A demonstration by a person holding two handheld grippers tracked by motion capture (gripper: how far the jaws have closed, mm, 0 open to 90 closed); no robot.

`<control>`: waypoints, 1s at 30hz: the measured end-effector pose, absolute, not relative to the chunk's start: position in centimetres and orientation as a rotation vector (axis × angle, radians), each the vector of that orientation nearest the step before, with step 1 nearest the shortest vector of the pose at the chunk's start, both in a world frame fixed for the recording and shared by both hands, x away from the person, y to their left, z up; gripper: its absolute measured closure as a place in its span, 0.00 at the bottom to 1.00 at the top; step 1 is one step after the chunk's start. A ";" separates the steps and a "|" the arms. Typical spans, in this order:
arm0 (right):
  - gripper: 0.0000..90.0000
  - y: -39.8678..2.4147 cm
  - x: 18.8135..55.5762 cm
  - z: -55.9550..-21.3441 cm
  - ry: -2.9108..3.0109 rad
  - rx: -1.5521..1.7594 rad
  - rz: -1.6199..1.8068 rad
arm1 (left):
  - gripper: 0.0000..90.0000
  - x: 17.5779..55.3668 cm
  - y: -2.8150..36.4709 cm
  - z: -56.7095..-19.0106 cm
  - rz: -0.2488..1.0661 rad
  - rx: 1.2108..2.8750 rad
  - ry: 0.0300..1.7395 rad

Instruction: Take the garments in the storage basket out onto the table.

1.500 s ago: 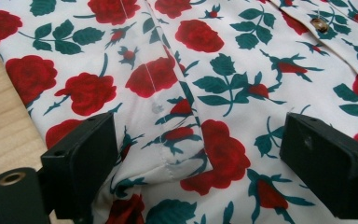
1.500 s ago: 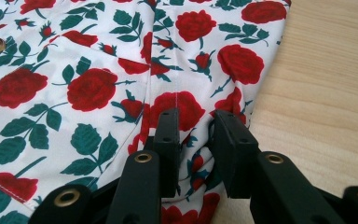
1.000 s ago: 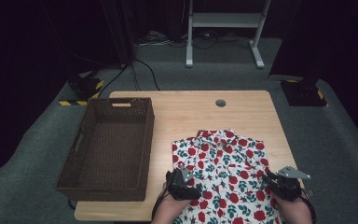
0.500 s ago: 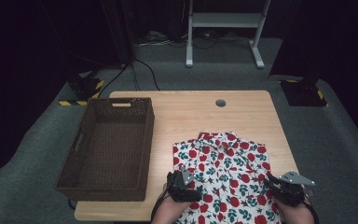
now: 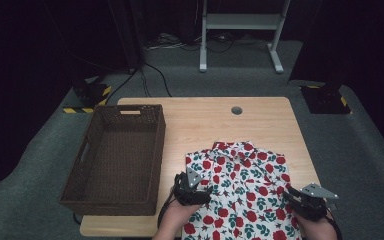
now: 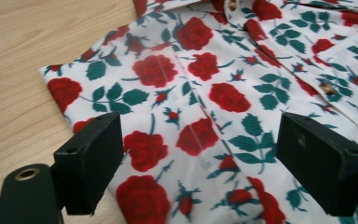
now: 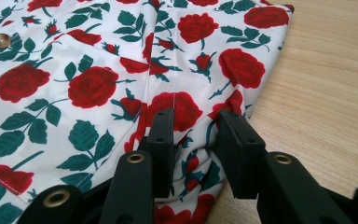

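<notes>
While the shirt (image 5: 245,190) lies just as flat as it did a second ago, at about 5 o'clock on the counter (image 5: 205,120) with its collar pointing to 12, the change is in the tools rather than the cloth. The left gripper (image 5: 190,186) has lifted a little and drifted toward 12 along the shirt's 8 o'clock edge. Its jaws stand wide and hold nothing, and in the left gripper view the rose print lies flat and untouched between them. The right gripper (image 7: 193,149) has kept its place at the shirt's 4 o'clock edge. Its jaws are narrow, with a puckered fold of the side seam bunched between them, and they have just been opening. The fold still fills the gap and touches both pads, so I judge the grip to be loosening rather than fully let go.

Taken together, this looks like the end of one fold or smoothing pass: the left side is already released and the right is on its way. The basket (image 5: 125,107) sits at 9 o'clock from the shirt, with nothing visible inside. The shirt is still long and trails past the counter's 6 o'clock edge, so more folding probably has to come before it can go in.
</notes>
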State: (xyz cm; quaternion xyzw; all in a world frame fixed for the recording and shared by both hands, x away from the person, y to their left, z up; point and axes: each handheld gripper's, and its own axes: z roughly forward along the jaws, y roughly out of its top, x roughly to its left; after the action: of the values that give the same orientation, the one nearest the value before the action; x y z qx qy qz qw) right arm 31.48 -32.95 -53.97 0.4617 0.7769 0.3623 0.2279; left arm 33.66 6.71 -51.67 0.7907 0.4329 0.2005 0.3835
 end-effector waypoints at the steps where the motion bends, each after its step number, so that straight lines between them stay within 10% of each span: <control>1: 0.74 -33.0 31.5 -54.0 2.139 1.271 1.000 | 0.17 33.8 6.8 -51.6 0.506 2.014 1.116; 30: 0.74 -32.7 31.7 -54.0 2.130 1.274 0.991 | 0.29 41.3 8.2 -52.6 0.556 1.969 1.390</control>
State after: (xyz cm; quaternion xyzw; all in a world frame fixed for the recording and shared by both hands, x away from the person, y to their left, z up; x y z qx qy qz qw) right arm 31.68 -32.71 -53.99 0.4638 0.7752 0.3608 0.2322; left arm 41.32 8.21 -52.59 0.7521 0.5308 0.2123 0.3279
